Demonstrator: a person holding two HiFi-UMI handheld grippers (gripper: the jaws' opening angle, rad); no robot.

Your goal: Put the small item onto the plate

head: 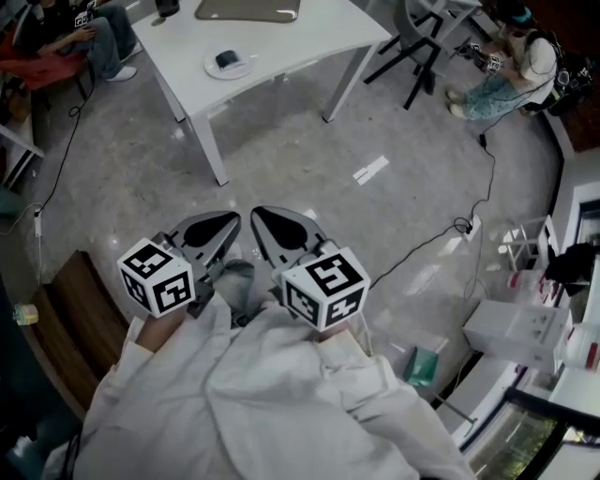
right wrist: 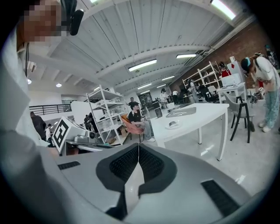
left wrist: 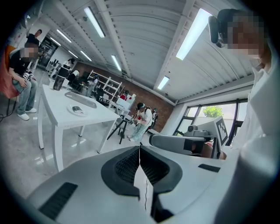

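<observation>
The small dark item (head: 228, 59) lies on the white plate (head: 211, 67), near the front edge of the white table (head: 309, 42). In every view it appears to sit inside the plate's rim already, though it is too far off and too small to confirm contact or to identify it. I judge it to be light, compact and low in profile, with a rounded top that may be smooth; I treat it as slippery and possibly fragile until I see it closer. If it must be reseated, the recommended hold is across its shorter width, low on the sides, with light closing force, so that the plate is neither dragged nor tipped. The plate is shallow and is likely to slide on the smooth tabletop. A flat grey object (head: 248, 9), perhaps a closed laptop, lies farther back on the same table, well apart from the plate. Polished grey floor (head: 281, 159) separates the table from me. My left gripper (left wrist: 140, 149) and my right gripper (right wrist: 138, 147) sit side by side, well short of the table, each with its jaws pressed together and nothing between them. Both must open before any pick.
</observation>
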